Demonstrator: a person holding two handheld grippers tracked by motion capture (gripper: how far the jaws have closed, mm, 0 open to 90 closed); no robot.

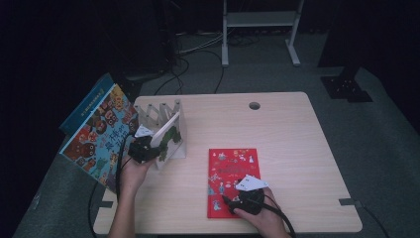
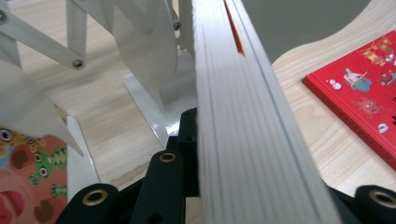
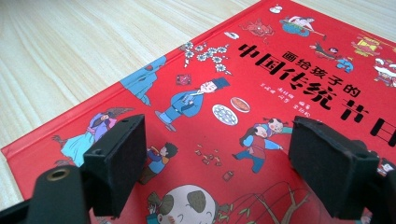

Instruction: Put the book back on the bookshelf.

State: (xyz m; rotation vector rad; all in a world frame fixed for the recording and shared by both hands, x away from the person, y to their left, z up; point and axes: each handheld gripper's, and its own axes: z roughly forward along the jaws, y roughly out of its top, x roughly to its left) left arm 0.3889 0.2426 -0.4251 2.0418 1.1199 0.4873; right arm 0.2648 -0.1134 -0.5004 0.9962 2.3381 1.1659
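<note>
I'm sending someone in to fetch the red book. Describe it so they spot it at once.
Start at the light wooden table and look to its near edge, right of the white folding book rack. The red book lies flat there, cover up, under the right claw. It alone is red; the other books are multicoloured and stand by the rack.

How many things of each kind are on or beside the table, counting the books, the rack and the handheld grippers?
Books: 3 (red book flat on the table, book held in the left gripper at the rack, colourful book leaning at the table's left edge)
Racks: 1 (white rack)
Grippers: 2 (left gripper, right gripper)
Total: 6
</note>
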